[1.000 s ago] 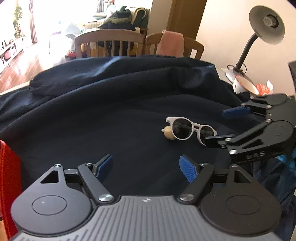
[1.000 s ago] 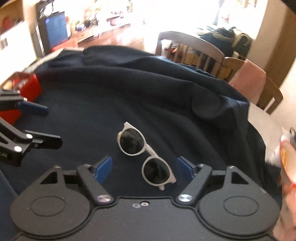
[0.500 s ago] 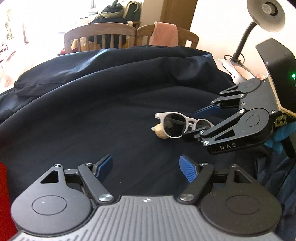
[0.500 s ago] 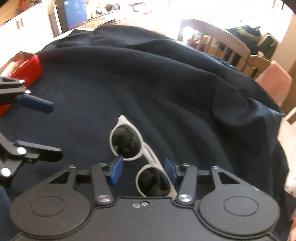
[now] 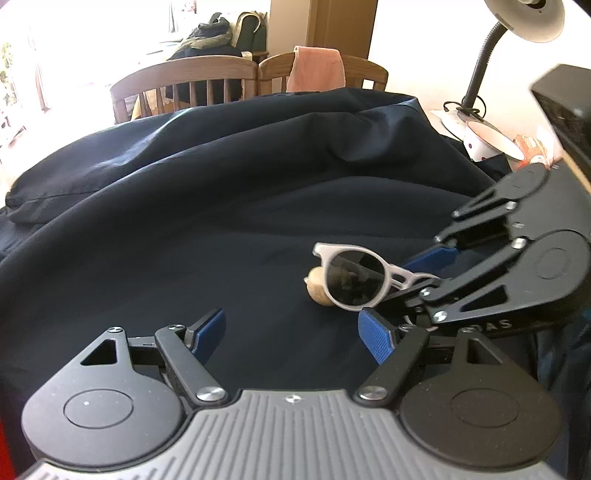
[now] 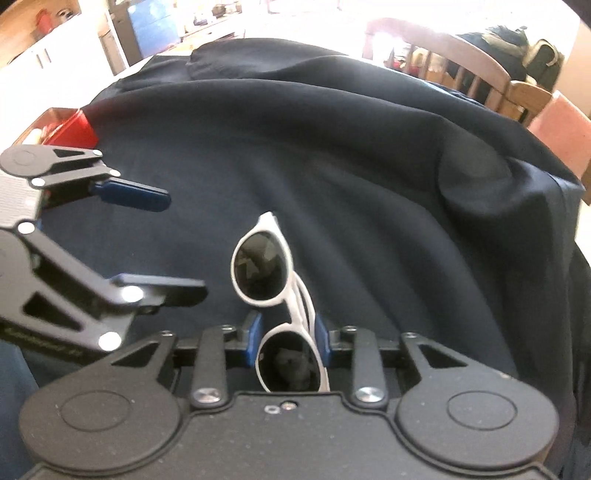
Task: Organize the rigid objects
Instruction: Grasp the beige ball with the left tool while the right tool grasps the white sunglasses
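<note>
White-framed sunglasses [image 6: 263,272] with dark round lenses are held in my right gripper [image 6: 287,336], which is shut on the near lens and bridge; the far lens sticks out forward, lifted off the dark navy cloth [image 6: 351,155]. In the left wrist view the sunglasses [image 5: 355,277] show at right, gripped by my right gripper [image 5: 421,280]. A small beige object [image 5: 317,291] lies on the cloth behind them. My left gripper [image 5: 293,334] is open and empty, low over the cloth, just left of the sunglasses. It also shows in the right wrist view [image 6: 162,243].
A red box [image 6: 68,127] stands at the cloth's far left. A desk lamp [image 5: 517,33], a white cup [image 5: 484,142] and a black box [image 5: 565,107] stand at the right. Wooden chairs [image 5: 192,83] stand behind the table.
My right gripper has moved onto the sunglasses, shut on them and lifted them slightly off the cloth. My left gripper has stayed open.
</note>
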The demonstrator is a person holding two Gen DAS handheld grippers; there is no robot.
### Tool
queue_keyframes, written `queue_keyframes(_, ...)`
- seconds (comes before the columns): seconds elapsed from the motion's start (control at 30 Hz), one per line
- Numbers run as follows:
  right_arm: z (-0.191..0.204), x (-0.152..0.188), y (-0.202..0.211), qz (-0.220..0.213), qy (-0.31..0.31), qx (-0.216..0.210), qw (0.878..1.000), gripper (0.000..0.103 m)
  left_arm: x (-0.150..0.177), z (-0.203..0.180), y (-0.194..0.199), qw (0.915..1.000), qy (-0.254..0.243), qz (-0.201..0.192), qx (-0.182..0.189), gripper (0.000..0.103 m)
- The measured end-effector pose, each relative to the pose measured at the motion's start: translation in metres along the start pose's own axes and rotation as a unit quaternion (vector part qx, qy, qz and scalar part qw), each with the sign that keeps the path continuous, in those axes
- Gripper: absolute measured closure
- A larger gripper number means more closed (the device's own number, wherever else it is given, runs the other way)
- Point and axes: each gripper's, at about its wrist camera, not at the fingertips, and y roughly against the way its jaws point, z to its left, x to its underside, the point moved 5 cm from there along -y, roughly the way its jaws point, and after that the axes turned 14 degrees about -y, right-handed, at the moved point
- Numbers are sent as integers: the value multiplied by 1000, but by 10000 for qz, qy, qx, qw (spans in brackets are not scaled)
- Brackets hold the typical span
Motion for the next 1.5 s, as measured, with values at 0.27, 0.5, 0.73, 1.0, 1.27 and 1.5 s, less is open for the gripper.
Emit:
queue_keyframes(0.27, -24, 13, 16, -230, -696, 112, 9972, 78, -10, -11, -15, 9998, -167, -112, 86, 24)
queue_keyframes(0.5, -37, 22, 19, -313, -1243, 113, 9917, 78, -22, -32, -29, 9976, -633, -238, 154, 29)
queue_keyframes(0.73, -45, 22, 12, -333, -1442, 131, 9889, 78, -31, -39, -47, 9976, -655, -112, 218, 62)
queue_keyframes(1.0, -45, 23, 10, -395, -1683, 162, 9848, 79, -30, -38, -47, 9977, -679, 3, 68, 74)
queue_keyframes(1.27, -31, 24, 22, -535, -1920, 72, 9799, 79, -12, -23, -21, 9992, -374, 99, 45, 74)
queue_keyframes(1.5, -5, 26, 39, -599, -1864, 1, 9807, 79, 3, -5, 14, 9999, -81, 124, -80, 74)
